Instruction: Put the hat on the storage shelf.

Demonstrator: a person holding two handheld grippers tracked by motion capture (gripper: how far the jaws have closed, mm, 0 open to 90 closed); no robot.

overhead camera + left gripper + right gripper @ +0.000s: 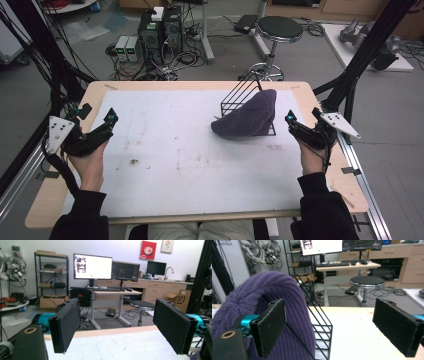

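Observation:
A purple knit beanie lies draped over a black wire rack on the right half of the white mat. In the right gripper view the beanie bulges close on the left, with the rack's bars running beside it. My right gripper is held just right of the rack, jaws wide apart and nothing between them. At the table's left edge my left gripper is open and empty, far from the beanie.
The wooden table has bare edges around the mat. Black frame posts stand at both sides. Beyond the far edge are a round stool, computer boxes and tangled cables on the floor.

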